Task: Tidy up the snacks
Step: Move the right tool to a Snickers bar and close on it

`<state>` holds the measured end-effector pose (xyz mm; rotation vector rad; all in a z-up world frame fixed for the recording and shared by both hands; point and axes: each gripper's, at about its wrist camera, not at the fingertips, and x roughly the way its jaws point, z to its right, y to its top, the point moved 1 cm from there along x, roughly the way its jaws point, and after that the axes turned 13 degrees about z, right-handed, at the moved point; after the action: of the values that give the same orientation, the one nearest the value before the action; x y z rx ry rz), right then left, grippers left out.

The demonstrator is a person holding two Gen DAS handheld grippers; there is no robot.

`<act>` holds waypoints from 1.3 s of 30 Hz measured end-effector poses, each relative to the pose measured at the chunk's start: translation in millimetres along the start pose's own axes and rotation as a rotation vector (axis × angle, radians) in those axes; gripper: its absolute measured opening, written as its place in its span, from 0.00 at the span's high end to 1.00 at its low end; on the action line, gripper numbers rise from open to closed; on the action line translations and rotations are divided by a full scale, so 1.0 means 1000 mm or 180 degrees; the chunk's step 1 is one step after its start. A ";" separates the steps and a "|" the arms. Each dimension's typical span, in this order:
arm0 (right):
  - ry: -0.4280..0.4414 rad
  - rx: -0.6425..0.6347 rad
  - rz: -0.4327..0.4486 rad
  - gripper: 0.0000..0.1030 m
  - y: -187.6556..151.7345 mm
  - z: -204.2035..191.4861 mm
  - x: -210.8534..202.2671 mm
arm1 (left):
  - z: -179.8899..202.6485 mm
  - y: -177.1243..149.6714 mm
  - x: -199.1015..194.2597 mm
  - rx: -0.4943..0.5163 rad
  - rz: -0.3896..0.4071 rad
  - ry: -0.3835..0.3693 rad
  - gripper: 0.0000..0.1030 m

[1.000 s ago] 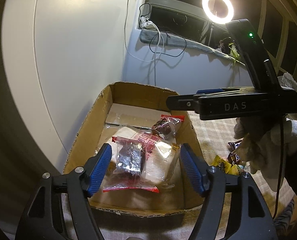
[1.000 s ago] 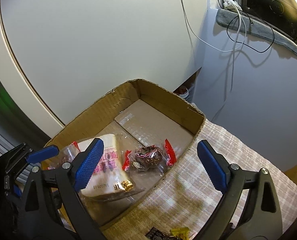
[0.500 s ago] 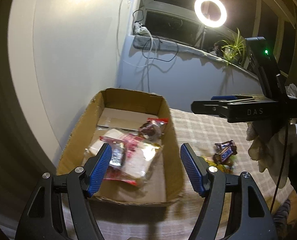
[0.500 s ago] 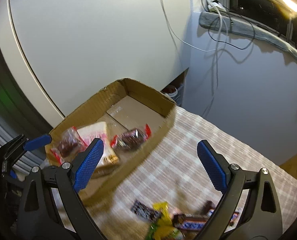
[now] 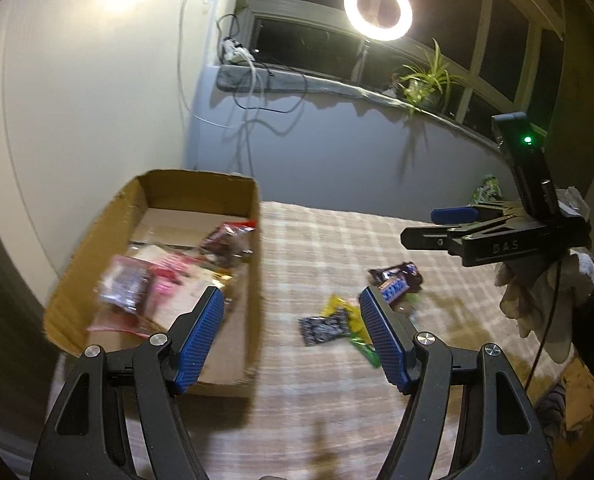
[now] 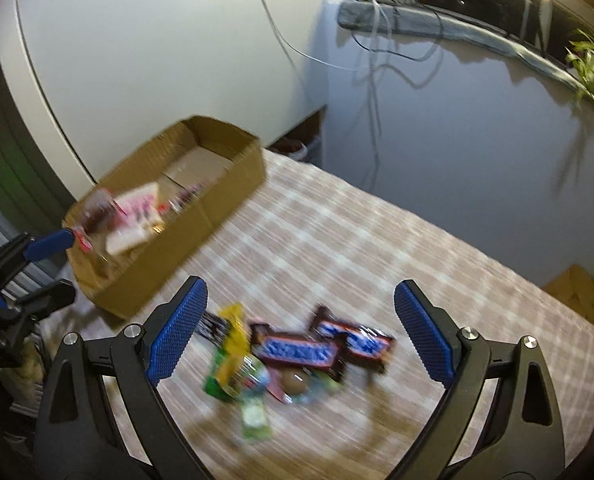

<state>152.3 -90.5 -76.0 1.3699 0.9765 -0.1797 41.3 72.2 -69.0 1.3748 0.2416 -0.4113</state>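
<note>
A cardboard box (image 5: 253, 248) stands at the table's left and holds several bagged snacks (image 5: 153, 288). Loose snacks lie on the checked cloth to its right: two Snickers bars (image 6: 297, 350), yellow and green packets (image 6: 233, 360) and a dark packet (image 5: 323, 328). My left gripper (image 5: 291, 300) is open and empty, hovering between the box's right wall and the loose pile. My right gripper (image 6: 301, 300) is open and empty, above the Snickers bars. In the left wrist view the right gripper (image 5: 437, 226) hangs at the right in a gloved hand (image 5: 545, 292).
A white wall runs behind the box (image 6: 217, 216). Cables and a power strip (image 5: 237, 54) hang from the window sill, where a ring light (image 5: 378, 10) and a plant (image 5: 425, 80) stand. The checked cloth (image 5: 329, 224) stretches right of the box.
Both grippers have swung right, away from above the box. The loose snack pile has come into view under the right gripper. Both stay open.
</note>
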 end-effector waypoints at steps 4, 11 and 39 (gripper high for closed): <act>-0.0007 0.0168 -0.0012 0.06 -0.009 0.018 -0.003 | 0.014 -0.008 0.006 0.0016 -0.0060 -0.0081 0.31; 0.0150 0.0231 -0.0019 0.21 -0.011 0.018 0.001 | 0.035 -0.020 0.020 0.0074 -0.0211 -0.0202 0.37; 0.0440 -0.0167 -0.0651 0.76 -0.066 0.013 0.048 | 0.067 -0.056 0.061 0.0099 -0.0624 -0.0416 0.58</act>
<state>146.3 -98.2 -157.8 1.2461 1.2299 -0.2134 68.4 -9.5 -131.2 1.3534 0.2641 -0.6680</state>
